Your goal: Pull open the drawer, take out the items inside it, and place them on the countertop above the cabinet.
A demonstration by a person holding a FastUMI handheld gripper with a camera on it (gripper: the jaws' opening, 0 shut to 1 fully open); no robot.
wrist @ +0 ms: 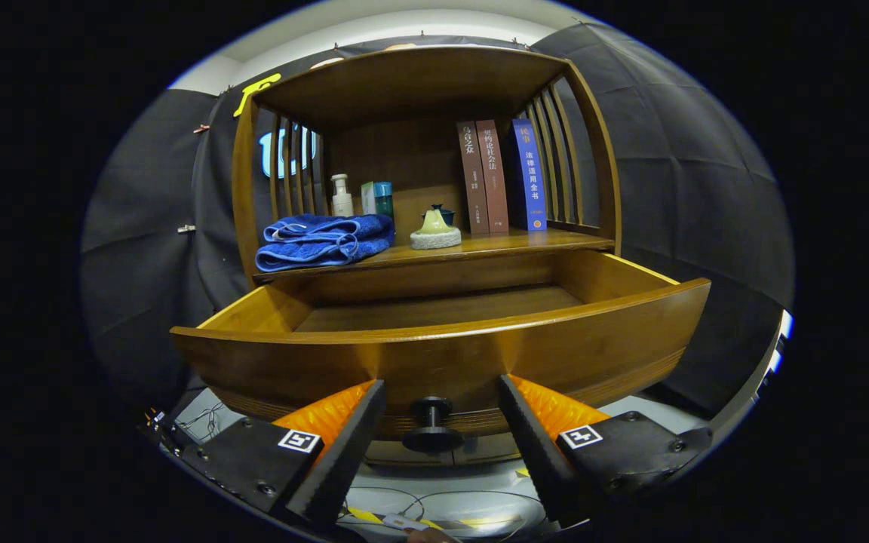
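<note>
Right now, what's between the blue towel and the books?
In the gripper view, a green teapot sits between the blue towel and books; the tool is open.

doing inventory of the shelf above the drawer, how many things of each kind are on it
books: 3
blue towel: 1
bottles and containers: 3
small ceramic piece on a round pad: 1
total: 8
The drawer is pulled out; the gripper is open, fingers either side of the knob.
</note>
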